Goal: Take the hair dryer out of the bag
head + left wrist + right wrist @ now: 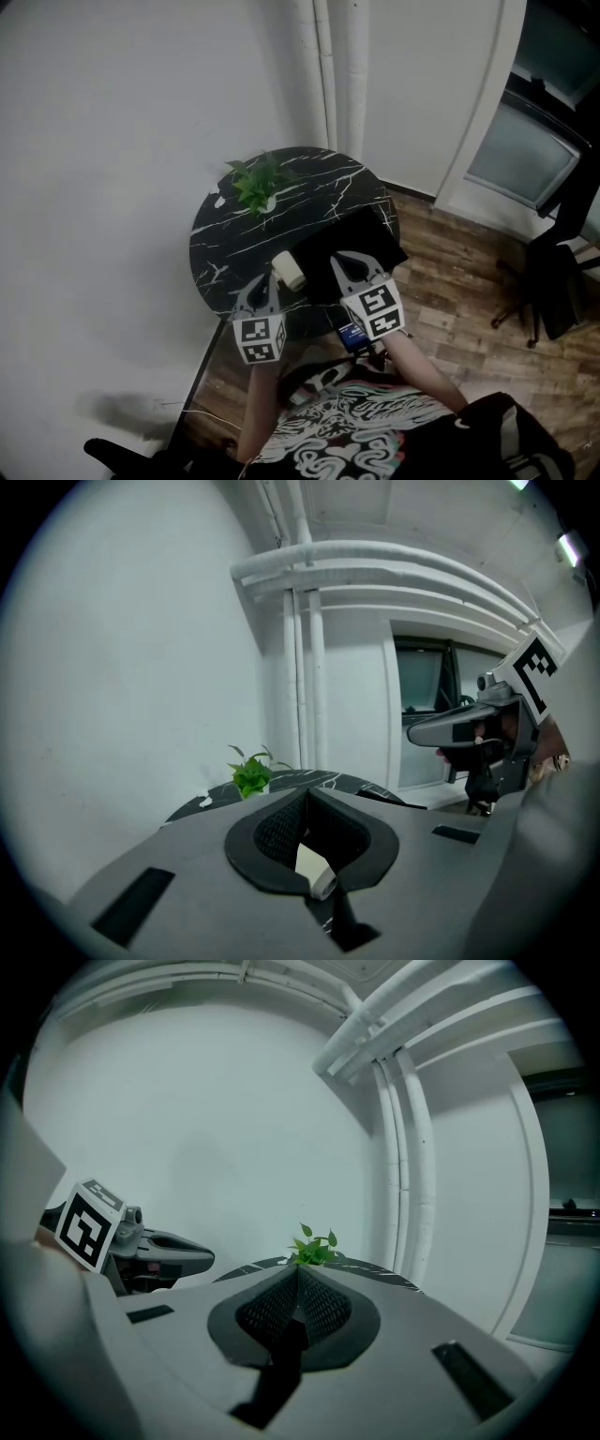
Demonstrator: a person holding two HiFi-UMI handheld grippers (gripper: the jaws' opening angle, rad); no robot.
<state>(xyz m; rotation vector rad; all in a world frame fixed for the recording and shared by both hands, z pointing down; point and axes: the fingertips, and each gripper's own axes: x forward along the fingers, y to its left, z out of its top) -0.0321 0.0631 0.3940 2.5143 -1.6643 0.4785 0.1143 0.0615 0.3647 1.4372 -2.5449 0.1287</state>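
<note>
A black bag (361,242) lies on the right half of the round black marble table (230,239). At its left edge lies a cream-white cylinder (288,270), perhaps the hair dryer's barrel; the rest of it is hidden. My left gripper (266,280) is shut, its tips just left of the cylinder. In the left gripper view the cylinder (315,870) shows below the shut left gripper (307,795), not pinched. My right gripper (343,259) is shut over the bag's near edge. The right gripper view shows only the dark bag (278,1377) under the shut right gripper (298,1270).
A small green plant (255,184) stands at the table's far left. White pipes (337,75) run up the wall behind. To the right are a wooden floor (469,291), a window (525,150) and a dark chair (553,281).
</note>
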